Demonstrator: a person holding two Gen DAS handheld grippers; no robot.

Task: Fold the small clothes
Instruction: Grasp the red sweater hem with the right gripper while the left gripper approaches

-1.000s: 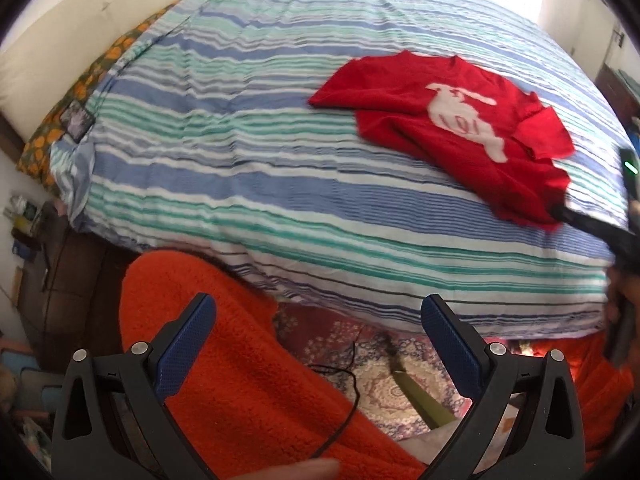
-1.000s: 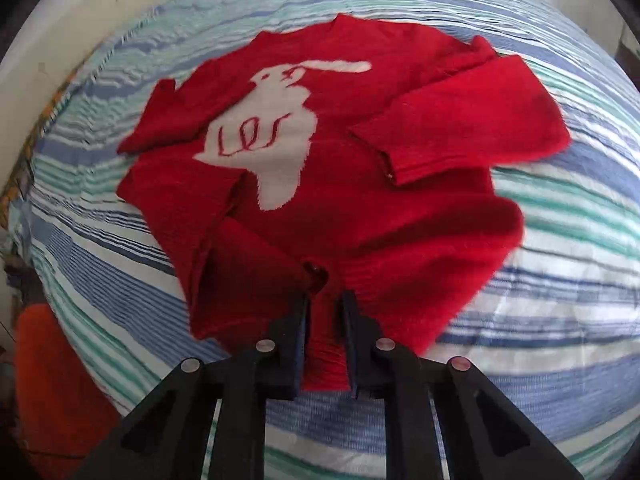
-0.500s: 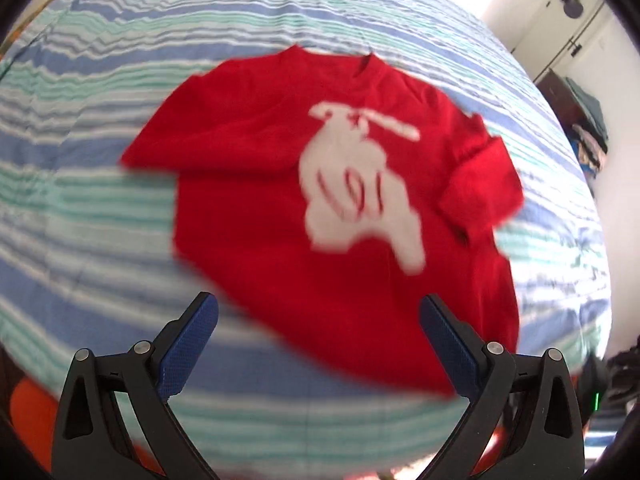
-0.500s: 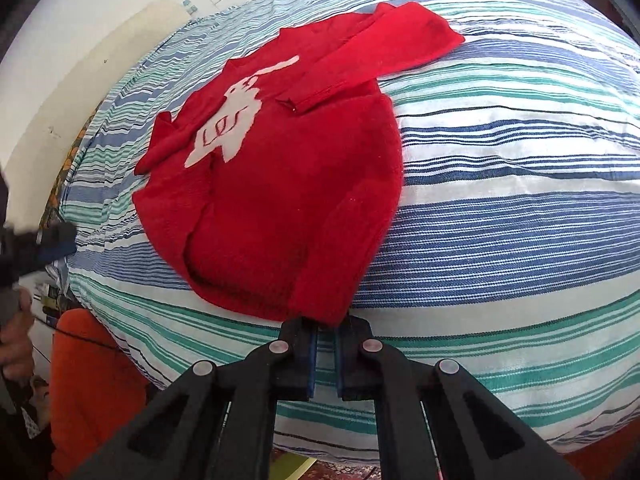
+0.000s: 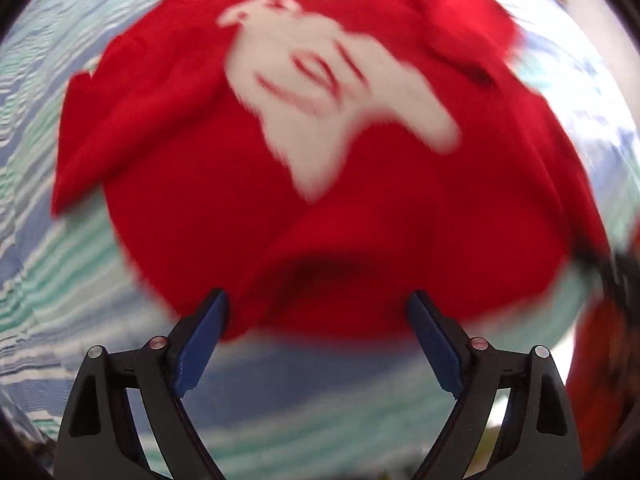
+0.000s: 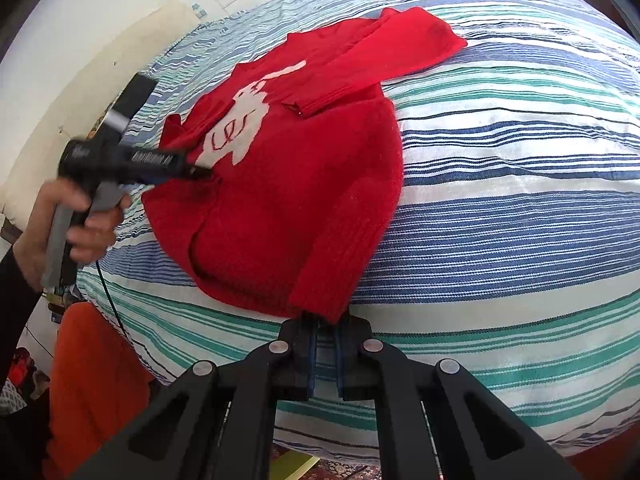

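Striped bedding in blue, green and white covers the bed and carries a red sweater with a white figure on its front, lying flat near the bed's near edge. Right gripper: jaws nearly closed, pinching the sweater's hem at its near corner. Left gripper: jaws wide apart, straddling the hem at the sweater's other side; its view is motion-blurred. One sleeve lies folded across the chest.

Bright daylight, soft shadows. Left wrist view heavily motion-blurred across red sweater; right wrist view sharp ahead of fingers. Strong fisheye bending, dark corners.
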